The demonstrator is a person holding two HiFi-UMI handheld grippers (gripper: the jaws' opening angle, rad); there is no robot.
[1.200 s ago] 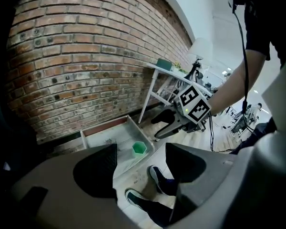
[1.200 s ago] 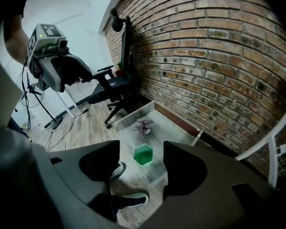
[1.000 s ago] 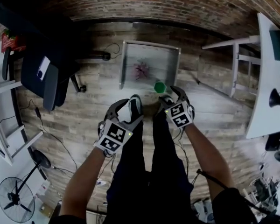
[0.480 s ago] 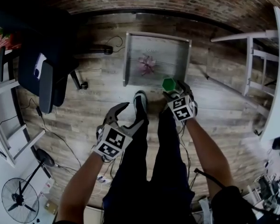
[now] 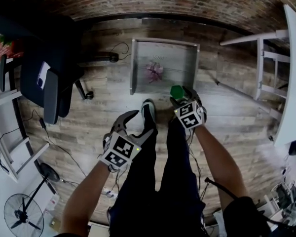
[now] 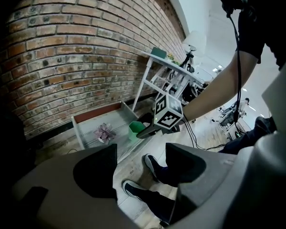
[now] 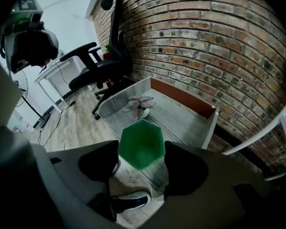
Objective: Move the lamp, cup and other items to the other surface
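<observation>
A green hexagonal cup (image 5: 177, 92) hangs in the air between the pads of my right gripper (image 5: 182, 96), just over the near right edge of a low white table (image 5: 133, 68) on the floor. The jaws are closing on it. In the right gripper view the cup (image 7: 141, 144) fills the gap between the jaws, open side up. A small pink-leaved plant (image 5: 154, 71) stands in the middle of the table. My left gripper (image 5: 140, 122) is open and empty, held lower over the person's legs and shoes.
A black office chair (image 5: 44, 78) stands to the left of the low table. A white desk (image 5: 291, 83) with a white frame runs along the right. A brick wall rises behind the table. A floor fan (image 5: 19, 214) and cables lie at the lower left.
My right gripper has carried the green cup slightly right, nearer the low table's front right corner. The left gripper has drawn back toward the body, still open.
</observation>
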